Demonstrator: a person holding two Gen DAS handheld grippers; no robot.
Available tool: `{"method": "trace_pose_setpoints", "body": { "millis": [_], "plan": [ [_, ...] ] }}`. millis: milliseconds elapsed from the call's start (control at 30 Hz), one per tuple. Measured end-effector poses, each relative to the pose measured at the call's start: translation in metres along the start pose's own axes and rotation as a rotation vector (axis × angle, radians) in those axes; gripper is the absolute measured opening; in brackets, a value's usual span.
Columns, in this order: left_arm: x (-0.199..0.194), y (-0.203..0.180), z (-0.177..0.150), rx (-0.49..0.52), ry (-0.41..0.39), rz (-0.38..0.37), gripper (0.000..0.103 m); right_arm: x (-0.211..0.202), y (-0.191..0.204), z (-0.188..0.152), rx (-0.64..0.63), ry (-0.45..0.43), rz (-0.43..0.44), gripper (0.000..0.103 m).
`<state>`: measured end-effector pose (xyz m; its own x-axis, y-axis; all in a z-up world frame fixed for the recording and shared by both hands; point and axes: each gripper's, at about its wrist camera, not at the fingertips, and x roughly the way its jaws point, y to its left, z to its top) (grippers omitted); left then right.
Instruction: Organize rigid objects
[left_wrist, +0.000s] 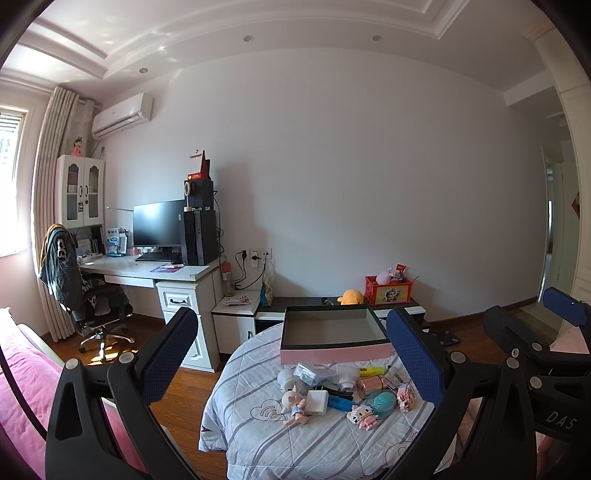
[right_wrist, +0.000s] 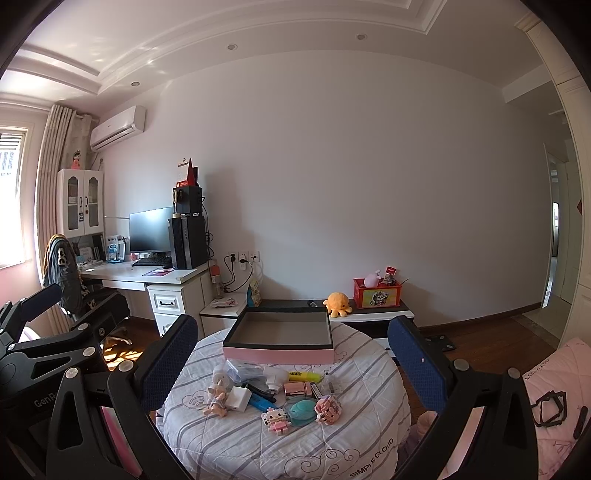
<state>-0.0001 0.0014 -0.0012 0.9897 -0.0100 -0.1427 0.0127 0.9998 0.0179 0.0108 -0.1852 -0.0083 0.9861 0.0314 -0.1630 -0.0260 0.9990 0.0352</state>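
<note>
I see a bedroom with a bare pale wall ahead, a white desk (left_wrist: 147, 271) with a monitor (left_wrist: 159, 223) off to the left of both tools, and a low black-topped cabinet (right_wrist: 369, 312) against the wall beyond the table. Straight ahead of my grippers stands a round table under a striped quilted cover (right_wrist: 280, 439). On its far side, past both sets of fingers, lies an open pink box (right_wrist: 279, 338) with a dark rim and an empty grey inside. Nearer to me than the box, between my fingers in both views, sits a loose cluster of small objects: a white charger (right_wrist: 238, 398), a yellow highlighter (right_wrist: 303, 376), a rose-gold case (right_wrist: 297, 388), a teal round piece (right_wrist: 301, 408), a Hello Kitty block figure (right_wrist: 276, 420), a pink block figure (right_wrist: 327, 406) and a small doll (right_wrist: 218, 398). The left gripper (left_wrist: 291, 350) hangs above the table with its blue pads spread wide, holding nothing. The right gripper (right_wrist: 293, 354) is likewise wide apart and empty, well short of the objects.
</note>
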Motion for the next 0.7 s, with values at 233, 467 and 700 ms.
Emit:
{"method": "trace_pose_setpoints", "body": {
  "millis": [233,467,700],
  "plan": [
    [0.0021,0.0003,-0.0004,0.002,-0.003,0.0,0.103,-0.0002,0.0004,0.0002,-0.001,-0.003,-0.002,0.103],
    [0.0065,-0.001,-0.0036,0.0,-0.003,-0.002,0.103,-0.0001,-0.0009,0.0002,-0.001,-0.005,-0.004,0.103],
    [0.0062,-0.0007,-0.0035,-0.001,-0.003,-0.003,0.103,-0.0004,-0.0007,0.0003,-0.001,-0.003,-0.005,0.103]
  ]
}}
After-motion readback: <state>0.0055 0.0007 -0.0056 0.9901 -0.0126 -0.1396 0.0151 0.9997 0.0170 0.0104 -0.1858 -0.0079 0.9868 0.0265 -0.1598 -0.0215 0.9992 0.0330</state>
